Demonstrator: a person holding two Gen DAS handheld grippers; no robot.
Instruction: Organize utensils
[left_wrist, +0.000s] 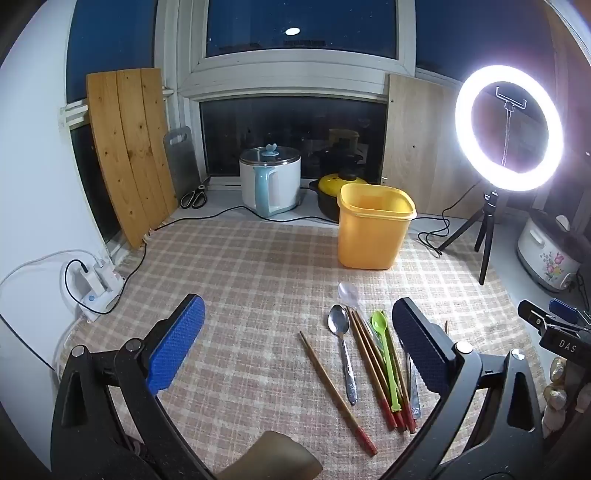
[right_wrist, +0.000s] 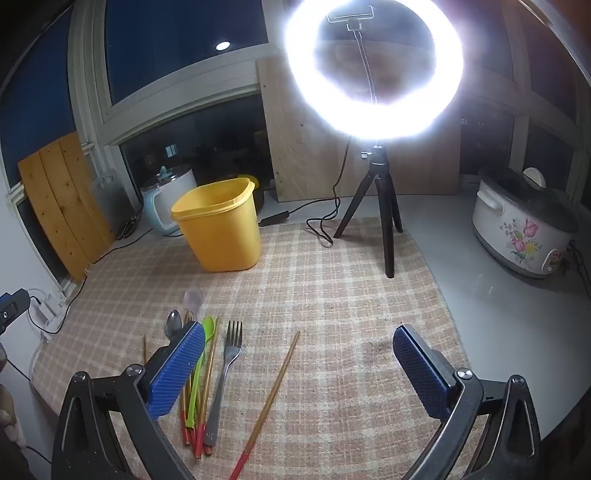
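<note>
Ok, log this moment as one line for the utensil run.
left tongs: open, empty | right tongs: open, empty | utensils: loose on checked cloth | yellow bin: upright, nothing seen inside

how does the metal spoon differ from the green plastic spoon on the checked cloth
The shiny metal spoon is silver with a broad oval bowl; the bright green plastic spoon is thinner, with a small narrow bowl. The metal spoon lies alone on the cloth; the green one rests across the red-tipped wooden chopsticks. Both lie flat, bowls toward the yellow plastic bin.

We hold our left gripper (left_wrist: 297, 347) and right gripper (right_wrist: 298, 365) tilted downward above the checked cloth (left_wrist: 258, 258), jaws spread wide, gripping nothing.
</note>
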